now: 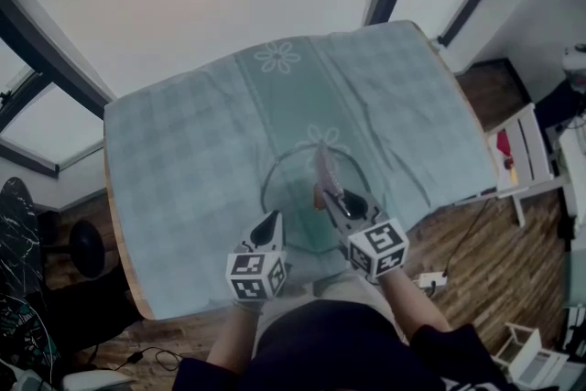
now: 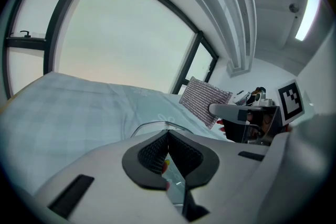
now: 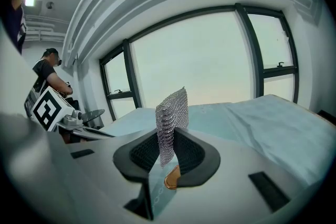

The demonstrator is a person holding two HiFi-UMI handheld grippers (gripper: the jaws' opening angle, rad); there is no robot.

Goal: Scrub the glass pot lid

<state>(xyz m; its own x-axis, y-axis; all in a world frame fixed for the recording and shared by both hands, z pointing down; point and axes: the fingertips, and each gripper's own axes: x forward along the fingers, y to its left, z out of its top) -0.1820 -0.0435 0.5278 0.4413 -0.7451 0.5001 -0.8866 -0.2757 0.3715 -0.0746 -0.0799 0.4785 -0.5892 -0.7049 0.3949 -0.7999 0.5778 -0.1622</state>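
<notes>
left gripper (image 1: 268,229) meets the near rim of the glass pot lid (image 1: 266,183) on the tablecloth (image 1: 183,151). its view shows jaws clamped, seemingly on that rim to steady it. right gripper (image 3: 168,140) pinches the mesh scrubber (image 3: 172,113) upright for rubbing.

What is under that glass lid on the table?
Through the glass lid shows only the pale green tablecloth. The tabletop beneath is covered, apart from its wooden edge.

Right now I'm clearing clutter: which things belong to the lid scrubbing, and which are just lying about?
Job: glass pot lid, pinched at its rim by left gripper; mesh scrubber in right gripper.
Lying about: white chair, power strip, black stool, all on the floor.
</notes>
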